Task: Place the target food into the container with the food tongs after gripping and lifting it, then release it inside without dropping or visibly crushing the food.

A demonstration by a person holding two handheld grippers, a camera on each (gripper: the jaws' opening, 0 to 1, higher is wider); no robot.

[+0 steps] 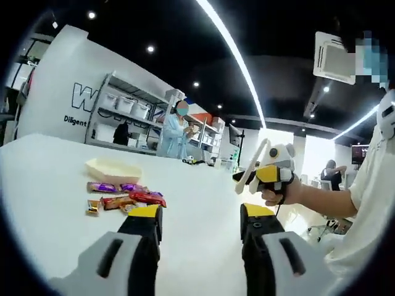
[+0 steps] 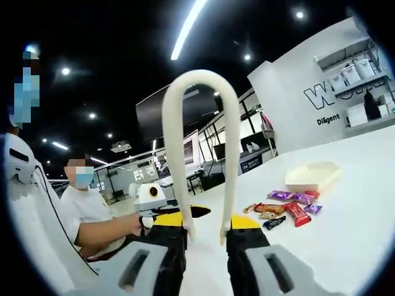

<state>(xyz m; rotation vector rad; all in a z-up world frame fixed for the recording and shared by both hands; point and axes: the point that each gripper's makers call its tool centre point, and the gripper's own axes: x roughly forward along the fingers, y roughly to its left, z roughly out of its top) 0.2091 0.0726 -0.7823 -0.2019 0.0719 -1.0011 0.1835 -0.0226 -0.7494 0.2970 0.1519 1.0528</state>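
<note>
Snack packets [image 1: 126, 197] beside container [image 1: 114, 169], labels illegible; right hand-held gripper [image 2: 206, 237] clamping tongs [image 2: 200, 148], left hand-held gripper [image 1: 202, 217] unclenched.

A white surface [image 1: 203, 246] runs wide and bare across the foreground. Beyond its far edge stands a metal shelf rack [image 1: 126, 120] holding white bins, set against a white wall with dark lettering [image 2: 330, 98]. A person in a pale coat [image 1: 176, 132] stands beside the rack. Long light strips [image 1: 231, 49] and small round spots cross the dark ceiling, where an air-conditioning unit [image 1: 333, 58] is mounted. Another person in a white shirt [image 2: 86, 206] sits past the surface's opposite edge.
</note>
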